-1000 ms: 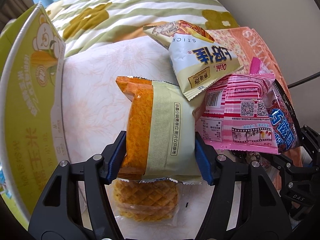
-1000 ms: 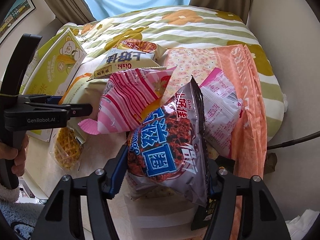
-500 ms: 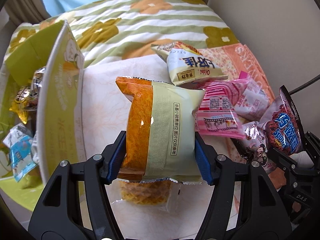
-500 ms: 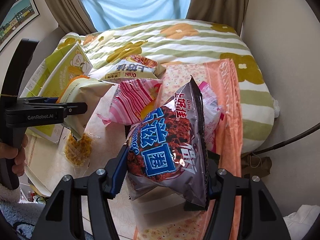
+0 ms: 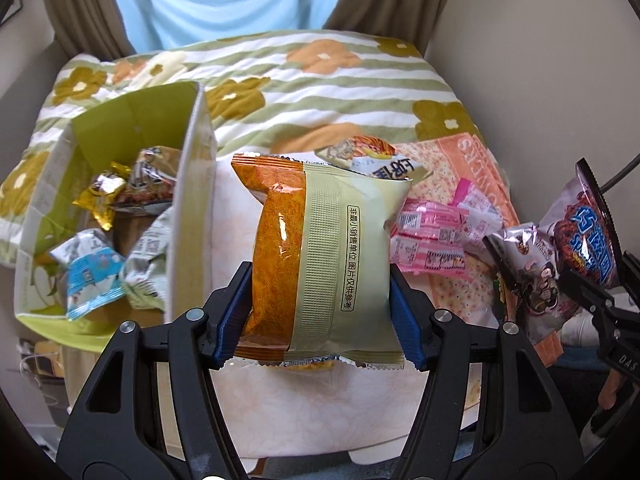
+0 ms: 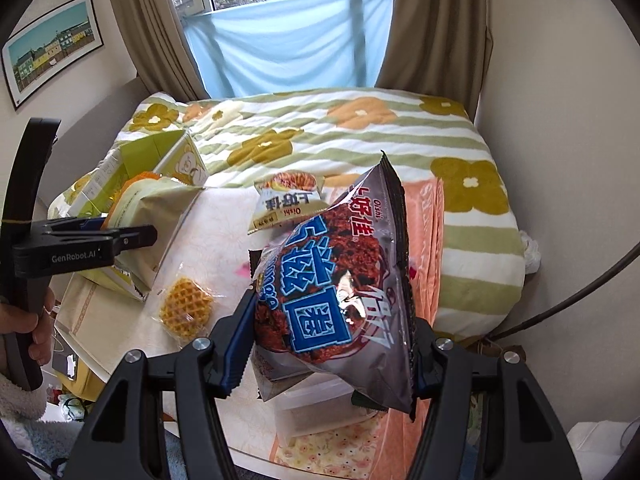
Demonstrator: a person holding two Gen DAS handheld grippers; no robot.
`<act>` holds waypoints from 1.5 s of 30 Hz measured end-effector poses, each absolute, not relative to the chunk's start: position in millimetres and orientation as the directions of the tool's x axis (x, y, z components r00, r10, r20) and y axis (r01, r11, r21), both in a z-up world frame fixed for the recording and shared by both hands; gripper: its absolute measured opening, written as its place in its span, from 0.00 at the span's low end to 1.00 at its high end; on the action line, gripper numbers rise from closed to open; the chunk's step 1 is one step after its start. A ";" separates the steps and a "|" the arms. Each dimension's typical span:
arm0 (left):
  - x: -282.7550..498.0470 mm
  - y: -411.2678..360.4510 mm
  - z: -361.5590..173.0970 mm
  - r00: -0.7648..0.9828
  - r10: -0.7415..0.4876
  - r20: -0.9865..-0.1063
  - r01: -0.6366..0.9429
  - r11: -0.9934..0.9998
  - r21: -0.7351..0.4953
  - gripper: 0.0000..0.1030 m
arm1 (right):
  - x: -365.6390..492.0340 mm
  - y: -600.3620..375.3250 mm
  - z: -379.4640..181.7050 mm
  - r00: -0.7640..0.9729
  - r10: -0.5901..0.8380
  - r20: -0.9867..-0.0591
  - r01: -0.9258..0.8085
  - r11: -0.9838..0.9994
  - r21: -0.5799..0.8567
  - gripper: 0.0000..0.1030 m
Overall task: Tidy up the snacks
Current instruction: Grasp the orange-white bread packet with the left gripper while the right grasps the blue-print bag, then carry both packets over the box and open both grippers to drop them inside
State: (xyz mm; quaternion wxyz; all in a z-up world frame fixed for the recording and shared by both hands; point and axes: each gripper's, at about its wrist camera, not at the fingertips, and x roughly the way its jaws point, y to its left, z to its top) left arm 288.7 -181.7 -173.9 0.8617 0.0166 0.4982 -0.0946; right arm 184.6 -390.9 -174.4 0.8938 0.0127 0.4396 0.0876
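Observation:
My left gripper [image 5: 320, 316] is shut on an orange and cream snack bag [image 5: 320, 264], held in the air above the table. Left of it stands an open green cardboard box [image 5: 192, 208] with several small snack packets inside. My right gripper [image 6: 334, 352] is shut on a dark purple chip bag with blue lettering [image 6: 340, 280]; a second small dark packet hangs behind it. The same purple bag [image 5: 588, 232] shows at the right edge of the left wrist view. The left gripper [image 6: 120, 236] with its bag appears at the left of the right wrist view, held by a hand [image 6: 36, 332].
On the table lie a wrapped waffle [image 6: 185, 312], a cream chip-stick bag [image 6: 286, 200] and pink packets [image 5: 432, 236]. An orange floral cloth [image 6: 424, 264] covers the right side. Behind is a bed with a flowered quilt [image 6: 340, 136]; walls close in right.
Both grippers have risen with their bags and tilted up, so the box's inside, the bed and the window come into view. The pile of snacks on the table looks smaller and further below.

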 end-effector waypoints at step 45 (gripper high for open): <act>329.3 133.9 -169.5 0.497 -0.129 -0.858 0.074 0.992 -0.107 0.98 | 298.8 -57.7 -155.1 0.538 0.253 -0.804 -0.267 0.956 0.122 0.56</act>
